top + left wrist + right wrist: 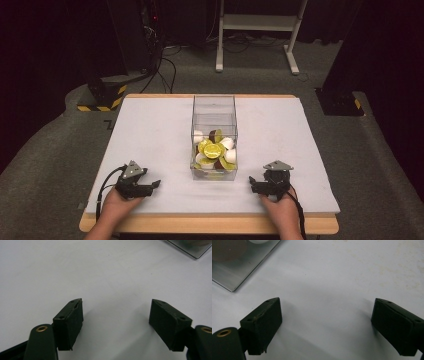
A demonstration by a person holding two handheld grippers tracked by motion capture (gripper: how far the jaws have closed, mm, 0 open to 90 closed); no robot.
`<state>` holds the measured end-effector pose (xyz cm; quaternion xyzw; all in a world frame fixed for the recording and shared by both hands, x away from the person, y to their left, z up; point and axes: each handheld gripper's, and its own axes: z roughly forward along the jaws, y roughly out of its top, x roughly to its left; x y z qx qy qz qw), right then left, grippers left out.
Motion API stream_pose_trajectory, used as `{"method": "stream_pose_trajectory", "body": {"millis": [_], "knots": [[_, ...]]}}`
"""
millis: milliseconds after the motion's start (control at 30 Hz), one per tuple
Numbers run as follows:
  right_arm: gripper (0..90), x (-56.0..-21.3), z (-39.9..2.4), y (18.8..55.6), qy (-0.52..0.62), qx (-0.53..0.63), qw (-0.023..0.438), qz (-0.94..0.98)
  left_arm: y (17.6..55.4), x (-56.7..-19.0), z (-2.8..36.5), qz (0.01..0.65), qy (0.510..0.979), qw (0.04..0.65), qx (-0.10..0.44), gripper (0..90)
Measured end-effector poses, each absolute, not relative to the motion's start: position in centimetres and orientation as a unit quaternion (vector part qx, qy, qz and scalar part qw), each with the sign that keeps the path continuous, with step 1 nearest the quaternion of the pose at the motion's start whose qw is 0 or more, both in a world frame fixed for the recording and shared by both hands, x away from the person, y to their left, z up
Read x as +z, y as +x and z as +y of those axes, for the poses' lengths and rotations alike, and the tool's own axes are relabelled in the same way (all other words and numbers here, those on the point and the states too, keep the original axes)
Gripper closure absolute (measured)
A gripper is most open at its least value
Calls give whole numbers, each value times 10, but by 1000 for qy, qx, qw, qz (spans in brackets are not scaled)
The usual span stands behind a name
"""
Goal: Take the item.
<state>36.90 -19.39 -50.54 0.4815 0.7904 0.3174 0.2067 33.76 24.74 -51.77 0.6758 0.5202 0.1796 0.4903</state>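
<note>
Yellow, white and brown capsules (214, 150), white table (150, 135).

Clear box (214, 112) mid-table, upright, holding yellow, white, brown capsules (214, 151)

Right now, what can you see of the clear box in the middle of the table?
The clear box is a tall, open-topped container with transparent walls that look like acrylic. It stands upright on the white table cover, near the middle, between the left hand-held gripper and the right hand-held gripper, touching neither. Its lower part holds a pile of small round capsules, yellow-green, white and brown; its upper part is empty.
</note>
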Motion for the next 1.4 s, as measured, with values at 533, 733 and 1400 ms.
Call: {"method": "stream_pose_trajectory", "body": {"millis": [533,733,1400], "knots": [[95,-505,-194,369,481,318,207,790,337,-516,245,519,682,483,179,264],[95,-505,-194,369,481,318,207,791,336,-513,242,514,680,493,173,255],[93,-506,-194,369,481,319,207,790,334,-502,242,511,668,516,165,259]]}}
